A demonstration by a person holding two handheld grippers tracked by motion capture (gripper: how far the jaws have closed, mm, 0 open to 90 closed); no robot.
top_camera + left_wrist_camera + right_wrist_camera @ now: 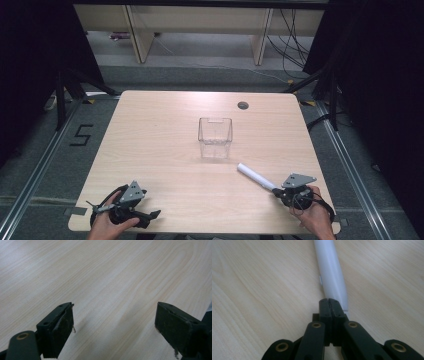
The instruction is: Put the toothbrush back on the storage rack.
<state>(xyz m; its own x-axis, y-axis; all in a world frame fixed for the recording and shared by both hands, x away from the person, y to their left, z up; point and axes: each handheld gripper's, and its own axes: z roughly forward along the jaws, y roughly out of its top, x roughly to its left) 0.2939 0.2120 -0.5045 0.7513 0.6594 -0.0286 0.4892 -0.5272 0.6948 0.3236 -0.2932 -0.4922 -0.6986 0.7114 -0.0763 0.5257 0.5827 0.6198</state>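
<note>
At the right gripper (331, 302), jaws pressed together: slim, smooth white tube (329, 270).

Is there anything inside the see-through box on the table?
The clear box looks empty: the wooden table shows through its walls. Small marks sit low inside, too tiny to tell if they are reflections or bits. The white tube lies outside it, by the right gripper.

Pale wood counter (165, 150) in a dark-curtained room.
Grey carpet floor (40, 165) bears a black "5" marking (81, 135); light wooden furniture (200, 25) stands behind, cables (290, 45) trail at right, black curtains (30, 60) flank both sides.
</note>
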